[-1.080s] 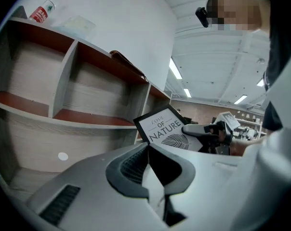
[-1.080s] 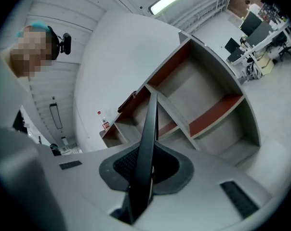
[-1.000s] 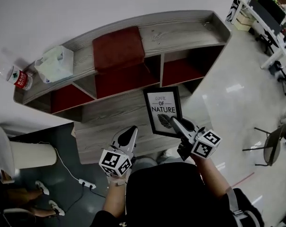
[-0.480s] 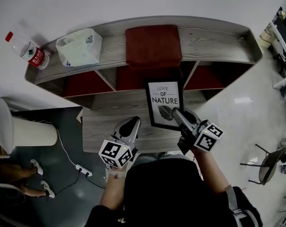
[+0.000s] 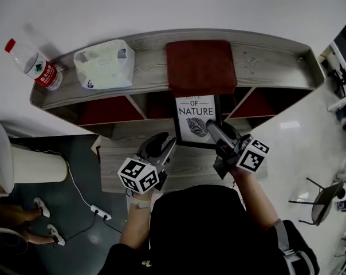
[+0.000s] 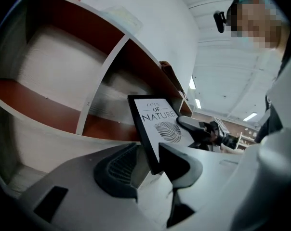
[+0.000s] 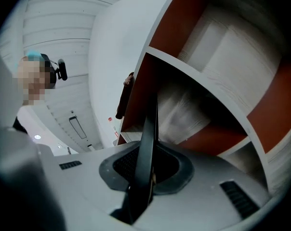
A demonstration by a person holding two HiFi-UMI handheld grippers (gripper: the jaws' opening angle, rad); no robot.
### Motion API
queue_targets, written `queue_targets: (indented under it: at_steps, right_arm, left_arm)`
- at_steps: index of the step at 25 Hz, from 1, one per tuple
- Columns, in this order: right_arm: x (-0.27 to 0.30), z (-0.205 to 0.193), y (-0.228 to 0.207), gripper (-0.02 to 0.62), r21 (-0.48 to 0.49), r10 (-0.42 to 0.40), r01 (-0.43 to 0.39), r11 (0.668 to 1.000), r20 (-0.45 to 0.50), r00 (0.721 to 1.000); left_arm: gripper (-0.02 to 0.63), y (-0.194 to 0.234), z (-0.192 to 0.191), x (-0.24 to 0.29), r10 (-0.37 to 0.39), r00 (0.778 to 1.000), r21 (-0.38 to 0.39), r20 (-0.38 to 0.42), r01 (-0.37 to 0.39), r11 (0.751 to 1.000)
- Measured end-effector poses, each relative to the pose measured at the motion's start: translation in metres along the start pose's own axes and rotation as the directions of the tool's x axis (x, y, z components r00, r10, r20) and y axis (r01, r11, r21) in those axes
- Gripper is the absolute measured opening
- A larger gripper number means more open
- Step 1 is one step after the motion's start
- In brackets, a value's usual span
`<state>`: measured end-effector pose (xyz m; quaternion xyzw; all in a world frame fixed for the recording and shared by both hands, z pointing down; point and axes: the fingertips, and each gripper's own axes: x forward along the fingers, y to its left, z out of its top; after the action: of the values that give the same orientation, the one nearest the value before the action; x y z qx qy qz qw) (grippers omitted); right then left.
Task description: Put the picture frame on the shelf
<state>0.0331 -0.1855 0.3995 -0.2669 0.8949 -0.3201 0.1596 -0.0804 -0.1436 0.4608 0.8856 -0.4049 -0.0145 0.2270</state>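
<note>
In front of the shelf's middle compartment, the frame stands upright, with the jaws of my right gripper closed on its lower right edge. The jaws of my left gripper have just been opening and now stand apart, the frame's lower left corner between them with neither pad pressing on it. On the shelf top a red cushion lies directly above the frame, with a tissue pack and a bottle further left.
</note>
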Motion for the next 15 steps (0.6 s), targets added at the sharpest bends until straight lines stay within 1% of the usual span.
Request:
queue_targets:
  at_steps: [3, 6, 9, 11, 12, 13, 15]
  right_arm:
    - [0.013, 0.007, -0.002, 0.035, 0.031, 0.044, -0.044, 0.999, 0.007, 0.999]
    - [0.023, 0.012, -0.003, 0.035, 0.083, 0.107, -0.107, 0.991, 0.015, 0.994]
    - [0.031, 0.014, -0.002, 0.035, 0.122, 0.168, -0.169, 0.978, 0.017, 0.986]
    - [0.035, 0.013, -0.003, 0.035, 0.134, 0.192, -0.191, 0.972, 0.008, 0.981]
    - [0.037, 0.012, -0.003, 0.035, 0.137, 0.203, -0.201, 0.97, 0.0, 0.979]
    - [0.038, 0.012, -0.003, 0.035, 0.14, 0.214, -0.211, 0.967, -0.007, 0.977]
    - [0.038, 0.012, -0.003, 0.035, 0.144, 0.235, -0.23, 0.962, -0.018, 0.972]
  left_arm:
    - [0.177, 0.008, 0.004, 0.009, -0.046, 0.999, -0.046, -0.003, 0.046, 0.998]
    - [0.201, 0.013, 0.012, 0.014, -0.091, 0.996, -0.079, 0.014, 0.091, 0.993]
    - [0.204, 0.013, 0.021, 0.017, -0.138, 0.989, -0.1, 0.052, 0.143, 0.985]
    - [0.202, 0.01, 0.024, 0.019, -0.167, 0.984, -0.095, 0.061, 0.172, 0.981]
    - [0.192, 0.008, 0.024, 0.02, -0.18, 0.982, -0.087, 0.058, 0.185, 0.979]
    - [0.161, 0.006, 0.023, 0.021, -0.191, 0.98, -0.079, 0.054, 0.195, 0.978]
    - [0.152, 0.006, 0.023, 0.021, -0.202, 0.978, -0.069, 0.05, 0.205, 0.976]
